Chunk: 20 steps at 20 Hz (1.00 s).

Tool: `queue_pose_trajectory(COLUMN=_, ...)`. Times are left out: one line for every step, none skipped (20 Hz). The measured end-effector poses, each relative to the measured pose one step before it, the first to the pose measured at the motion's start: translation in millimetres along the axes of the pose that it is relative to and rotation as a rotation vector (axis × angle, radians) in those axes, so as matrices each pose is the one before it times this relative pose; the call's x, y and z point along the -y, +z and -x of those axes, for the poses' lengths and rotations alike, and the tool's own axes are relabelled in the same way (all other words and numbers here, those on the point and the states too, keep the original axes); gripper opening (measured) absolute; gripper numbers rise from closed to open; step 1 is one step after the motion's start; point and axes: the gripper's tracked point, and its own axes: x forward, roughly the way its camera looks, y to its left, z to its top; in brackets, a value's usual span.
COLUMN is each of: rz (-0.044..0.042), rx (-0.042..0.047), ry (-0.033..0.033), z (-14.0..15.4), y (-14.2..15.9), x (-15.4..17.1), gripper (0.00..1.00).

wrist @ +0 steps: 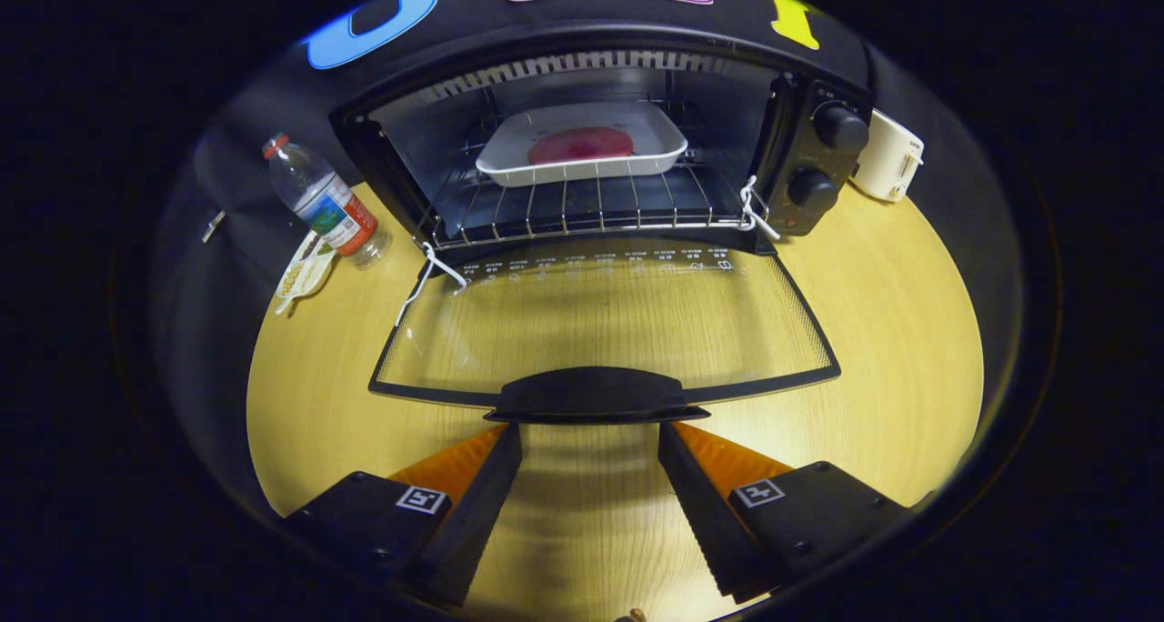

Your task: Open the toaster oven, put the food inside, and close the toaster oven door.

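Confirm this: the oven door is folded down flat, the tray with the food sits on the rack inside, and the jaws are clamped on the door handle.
Not quite. The gripper view shows the gripper with its jaws open, apart on either side just short of the door handle, not clamped. The oven door is down, and the tray sits on the rack.

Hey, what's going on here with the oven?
A handheld claw sits open just short of the door handle of the toaster oven, gripping nothing. The glass door lies folded down flat, and the white tray of food already rests on the rack inside. Only closing the door remains.
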Motion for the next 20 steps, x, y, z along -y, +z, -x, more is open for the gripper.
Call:
queue_pose_trajectory(rz=-0.01958, rx=0.02850, ry=0.01352, z=8.52, y=6.20, x=-1.80, gripper=0.98)
queue_pose_trajectory(rz=-0.02029, rx=0.03377, ry=0.01554, z=9.19, y=8.76, x=-2.32, gripper=0.98)
queue_pose_trajectory(rz=-0.01167, rx=0.03671, ry=0.01567, z=7.57, y=10.73, x=-3.52, gripper=0.98)
queue_pose_trajectory(rz=0.00463, rx=0.03404, ry=0.01225, z=6.65, y=11.60, x=-2.60, gripper=0.98)
queue_pose_trajectory(rz=0.02146, rx=0.04309, ry=0.00514, z=6.08, y=10.56, x=-0.63, gripper=0.98)
queue_pose_trajectory(rz=0.02892, rx=0.04894, ry=-0.00298, z=5.59, y=10.34, x=1.17, gripper=0.98)
queue_pose_trajectory(rz=0.02126, rx=0.04106, ry=0.00281, z=-0.85, y=20.02, x=-3.68, gripper=0.98)
queue_pose_trajectory(rz=0.00341, rx=0.03371, ry=0.01470, z=5.37, y=14.31, x=-5.76, gripper=0.98)
queue_pose_trajectory(rz=-0.00974, rx=0.03153, ry=0.02396, z=3.79, y=11.81, x=-7.56, gripper=0.99)
queue_pose_trajectory(rz=-0.01172, rx=0.02413, ry=0.02066, z=3.36, y=7.45, x=-6.13, gripper=0.99)
queue_pose_trajectory(rz=-0.00570, rx=0.01948, ry=0.01450, z=6.63, y=8.09, x=-2.96, gripper=0.99)
queue_pose_trajectory(rz=0.00295, rx=0.01691, ry=0.01055, z=8.21, y=6.73, x=1.58, gripper=0.99)
queue_pose_trajectory(rz=0.00952, rx=0.01602, ry=0.00867, z=8.83, y=7.53, x=0.89, gripper=0.99)
queue_pose_trajectory(rz=0.01154, rx=0.01624, ry=0.00838, z=8.80, y=8.45, x=1.24, gripper=0.99)
queue_pose_trajectory(rz=0.01140, rx=0.02323, ry=0.00553, z=12.75, y=13.36, x=1.92, gripper=0.99)
queue_pose_trajectory(rz=0.01089, rx=0.02509, ry=0.00458, z=9.96, y=16.51, x=0.79, gripper=0.99)
queue_pose_trajectory(rz=0.01055, rx=0.03614, ry=0.00553, z=9.83, y=18.85, x=2.25, gripper=0.99)
queue_pose_trajectory(rz=0.01063, rx=0.04001, ry=0.00785, z=9.59, y=21.09, x=1.21, gripper=0.99)
queue_pose_trajectory(rz=0.01099, rx=0.04299, ry=0.00521, z=8.78, y=20.99, x=0.96, gripper=0.99)
queue_pose_trajectory(rz=0.01402, rx=0.04559, ry=0.00349, z=9.10, y=21.20, x=2.64, gripper=0.99)
